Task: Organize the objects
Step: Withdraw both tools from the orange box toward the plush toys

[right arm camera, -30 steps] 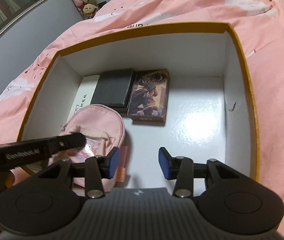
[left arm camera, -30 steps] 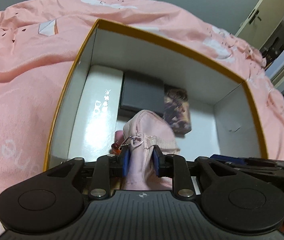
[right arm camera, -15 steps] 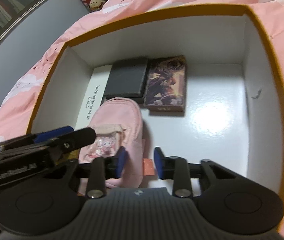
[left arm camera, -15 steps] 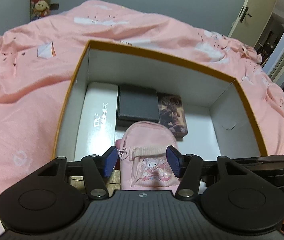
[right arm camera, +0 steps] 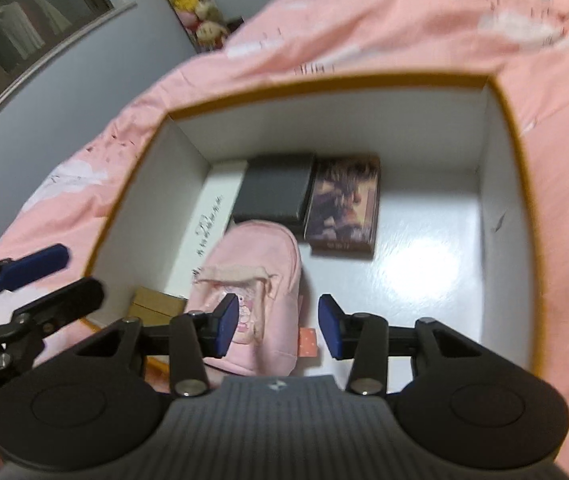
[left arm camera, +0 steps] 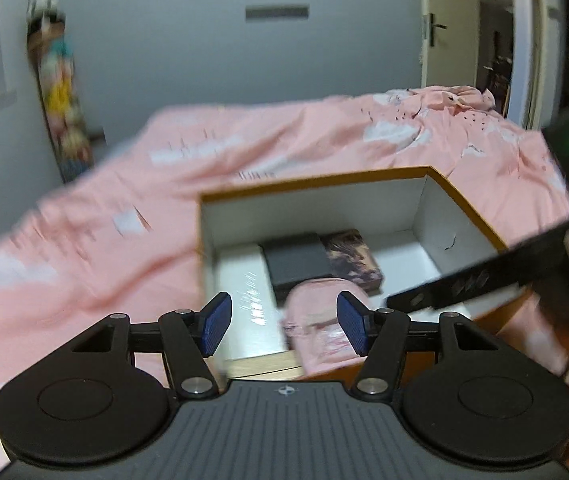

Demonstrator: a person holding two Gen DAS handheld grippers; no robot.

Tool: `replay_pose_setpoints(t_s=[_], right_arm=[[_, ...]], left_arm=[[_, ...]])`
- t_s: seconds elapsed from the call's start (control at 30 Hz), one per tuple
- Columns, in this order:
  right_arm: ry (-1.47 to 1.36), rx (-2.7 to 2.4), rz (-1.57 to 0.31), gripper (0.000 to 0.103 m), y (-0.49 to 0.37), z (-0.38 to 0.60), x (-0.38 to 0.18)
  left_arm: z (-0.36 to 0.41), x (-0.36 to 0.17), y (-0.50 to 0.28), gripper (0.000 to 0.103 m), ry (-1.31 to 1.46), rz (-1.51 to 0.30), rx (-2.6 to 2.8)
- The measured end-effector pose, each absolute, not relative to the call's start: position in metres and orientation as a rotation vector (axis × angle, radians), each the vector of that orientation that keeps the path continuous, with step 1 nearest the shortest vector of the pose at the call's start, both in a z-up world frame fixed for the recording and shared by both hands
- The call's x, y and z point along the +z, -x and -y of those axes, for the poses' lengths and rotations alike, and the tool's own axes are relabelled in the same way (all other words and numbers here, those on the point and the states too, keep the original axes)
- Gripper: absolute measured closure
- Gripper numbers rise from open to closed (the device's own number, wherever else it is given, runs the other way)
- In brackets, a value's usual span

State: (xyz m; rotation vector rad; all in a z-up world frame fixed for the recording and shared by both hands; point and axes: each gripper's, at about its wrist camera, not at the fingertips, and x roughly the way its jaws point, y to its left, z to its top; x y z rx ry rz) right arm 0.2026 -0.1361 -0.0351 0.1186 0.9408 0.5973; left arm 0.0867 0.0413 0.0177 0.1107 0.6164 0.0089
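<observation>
1. Pink mini backpack (right arm camera: 256, 272) lay flat inside the orange-rimmed box (right arm camera: 512, 128), at its near left, touching the grey case (right arm camera: 274, 186).
2. My left gripper (left arm camera: 282, 324) had just been opening; its jaws stood apart, empty, above the box.
3. My right gripper (right arm camera: 278, 330) had just opened too, clear of the backpack.

The left black two-finger gripper with blue pads (left arm camera: 283, 328) sits low in its frame, jaws just opened wide, empty. The right black blue-padded gripper (right arm camera: 278, 326), also low, has just reopened partway, gripping nothing.
</observation>
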Motion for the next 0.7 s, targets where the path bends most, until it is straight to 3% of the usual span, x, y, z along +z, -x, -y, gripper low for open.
replay_pose_setpoints(t_s=[0.13,0.43,0.7], right_arm=[[-0.107,0.59,-0.873,0.044,-0.177,0.15,-0.015],[-0.013,0.471,-0.737,0.039,-0.111,0.195,0.002],[-0.034,0.39,-0.78,0.036,-0.081,0.228,-0.003]], left_arm=[[-0.047,0.028,-0.049,0.031,-0.233,-0.517,0.059],[-0.078,0.017,0.006,0.029,-0.483,-0.451,0.283],[-0.09,-0.003,0.002,0.029,-0.473,-0.541,0.321]])
